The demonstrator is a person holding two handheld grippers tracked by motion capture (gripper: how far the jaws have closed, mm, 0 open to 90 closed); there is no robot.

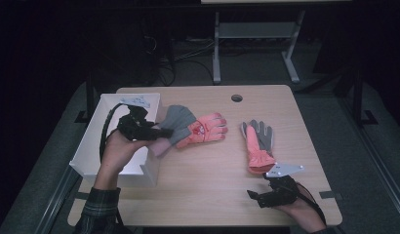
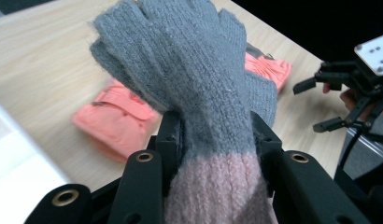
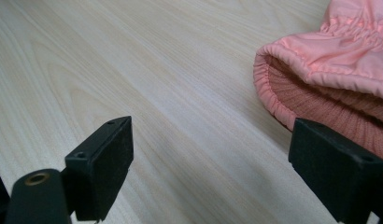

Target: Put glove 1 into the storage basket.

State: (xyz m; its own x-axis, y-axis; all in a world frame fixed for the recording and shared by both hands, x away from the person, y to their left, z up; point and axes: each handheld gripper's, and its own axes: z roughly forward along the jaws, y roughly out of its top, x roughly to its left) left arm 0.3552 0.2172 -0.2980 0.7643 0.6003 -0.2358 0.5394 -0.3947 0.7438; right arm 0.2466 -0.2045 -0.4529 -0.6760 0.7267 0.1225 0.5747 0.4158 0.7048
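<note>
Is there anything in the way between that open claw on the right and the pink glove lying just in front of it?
Nothing visible does. The right gripper stands open on bare table, and the pink glove lies just ahead with its cuff facing the jaws, one jaw already beside it.

Knit glove's pink cuff cut off at the left gripper view's bottom edge, wrist pinched between jaws.

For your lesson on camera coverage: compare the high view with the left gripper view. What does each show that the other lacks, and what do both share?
High view alone: the white open box and the coral ski glove with grey palm on the right. Left gripper view alone: the ribbed knit of the grey-and-pink wool glove, pinched between black pads. Both: that glove in the left gripper, the coral glove under it, the open right gripper, the wooden table.
</note>
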